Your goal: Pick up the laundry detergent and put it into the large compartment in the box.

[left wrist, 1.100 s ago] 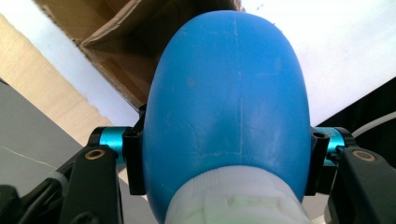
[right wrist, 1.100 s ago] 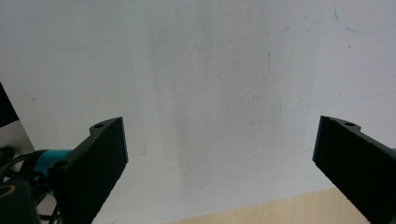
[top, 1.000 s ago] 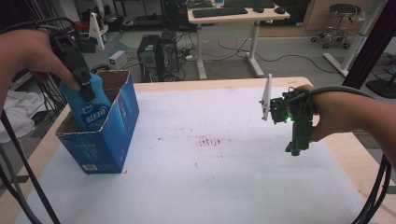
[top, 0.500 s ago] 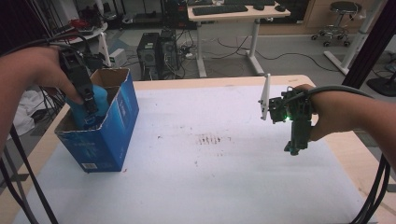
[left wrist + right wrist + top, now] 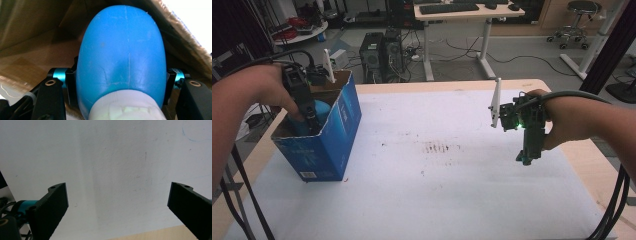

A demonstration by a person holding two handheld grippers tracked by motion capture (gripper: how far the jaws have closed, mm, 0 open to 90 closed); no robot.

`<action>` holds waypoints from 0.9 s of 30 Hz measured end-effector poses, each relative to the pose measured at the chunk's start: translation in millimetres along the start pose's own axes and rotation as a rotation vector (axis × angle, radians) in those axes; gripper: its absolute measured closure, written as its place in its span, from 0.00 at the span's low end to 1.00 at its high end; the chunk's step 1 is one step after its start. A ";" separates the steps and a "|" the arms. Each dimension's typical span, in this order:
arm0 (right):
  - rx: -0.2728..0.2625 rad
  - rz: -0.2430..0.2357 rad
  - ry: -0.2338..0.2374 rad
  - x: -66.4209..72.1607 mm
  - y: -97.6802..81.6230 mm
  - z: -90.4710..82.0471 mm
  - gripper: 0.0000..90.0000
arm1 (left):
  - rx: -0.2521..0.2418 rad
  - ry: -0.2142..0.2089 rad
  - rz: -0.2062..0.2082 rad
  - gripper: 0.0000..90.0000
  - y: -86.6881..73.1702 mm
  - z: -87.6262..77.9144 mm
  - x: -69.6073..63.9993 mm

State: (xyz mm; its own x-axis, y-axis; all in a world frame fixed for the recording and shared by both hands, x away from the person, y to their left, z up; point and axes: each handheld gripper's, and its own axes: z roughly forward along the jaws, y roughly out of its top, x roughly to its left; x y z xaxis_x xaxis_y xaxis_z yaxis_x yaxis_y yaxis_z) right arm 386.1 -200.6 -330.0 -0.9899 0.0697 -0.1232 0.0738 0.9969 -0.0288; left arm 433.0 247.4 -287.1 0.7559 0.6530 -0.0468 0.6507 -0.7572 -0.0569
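Toward the near left corner of the white table (image 5: 427, 200) stands an open blue cardboard box (image 5: 334, 135), its top flaps up and brown inside. White print runs along its blue sides, too small and blurred to read. Inside the box, the left gripper (image 5: 309, 117) points down with its jaws clenched on a blue bottle (image 5: 122, 50); in the left gripper view each black jaw presses a flank of the smooth blue body, whose white cap sits closest to the camera, and brown cardboard walls surround it. No label can be made out on the bottle. Near the right edge of the table, the right gripper (image 5: 528, 157) hangs above the bare white surface, held by a hand (image 5: 562, 122), its jaws spread wide with nothing between them. At mid-table lies a small dark smudge (image 5: 437, 147). Beyond the far edge stand a desk (image 5: 467, 12) and a stool (image 5: 579, 10).
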 end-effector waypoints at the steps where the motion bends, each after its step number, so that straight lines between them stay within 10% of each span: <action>1: 0.000 0.002 -0.001 0.1 0.4 0.1 0.02 | 0.001 -0.001 0.009 0.42 -0.1 2.0 0.3; 27: -0.004 0.004 -0.004 -0.2 -1.4 -1.2 0.02 | -0.015 -0.009 0.022 0.37 1.2 5.3 -1.6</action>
State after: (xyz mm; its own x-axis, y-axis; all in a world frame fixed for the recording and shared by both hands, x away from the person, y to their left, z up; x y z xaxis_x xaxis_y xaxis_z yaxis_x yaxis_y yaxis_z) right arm 386.0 -202.0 -328.7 -0.9892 0.0732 -0.1270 0.0768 0.9968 -0.0240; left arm 432.2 245.5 -292.4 0.7693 0.6363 -0.0567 0.6351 -0.7714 -0.0403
